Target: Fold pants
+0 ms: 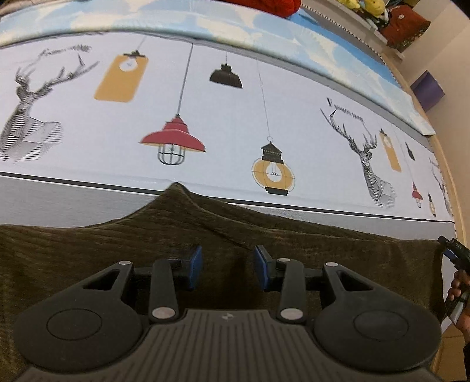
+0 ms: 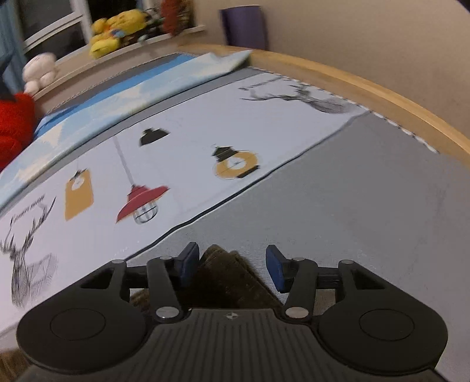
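Surface: a bed, and on it a printed sheet point(image 1: 223, 123) in pale blue-grey with deer heads, hanging lamps and lanterns, a grey band point(image 2: 367, 205) running along its near edge.
Pants: dark olive-brown, ribbed fabric, the pants point(image 1: 88, 252) lie spread along the near edge of the bed, mostly over the grey band; one peak of cloth pokes up to touch the dark stripe where the print begins.
Left gripper: the left gripper point(image 1: 228, 266) is over the middle of the pants, blue pads point(image 1: 196, 266) well apart, cloth showing in the gap but nothing pinched.
Right gripper: the right gripper point(image 2: 232, 269) is at the right-hand end of the pants, jaws wide apart; a corner of the pants point(image 2: 223, 276) sits between them, right against the left pad, not clamped. This view is blurred.
Cross-check: from the left wrist view, the right gripper point(image 1: 453, 249) shows at the far right end of the cloth, a hand point(image 1: 456, 289) on its handle.
Far edge of bed: a sky-blue blanket point(image 1: 323, 38) with white clouds, a red plush item point(image 2: 14, 123) beside it.
Shelf beyond: yellow soft toys point(image 2: 117, 29) and a white one point(image 2: 38, 70).
Corner: a purple box point(image 2: 243, 25) against the wall, past the wooden bed frame point(image 2: 382, 88).
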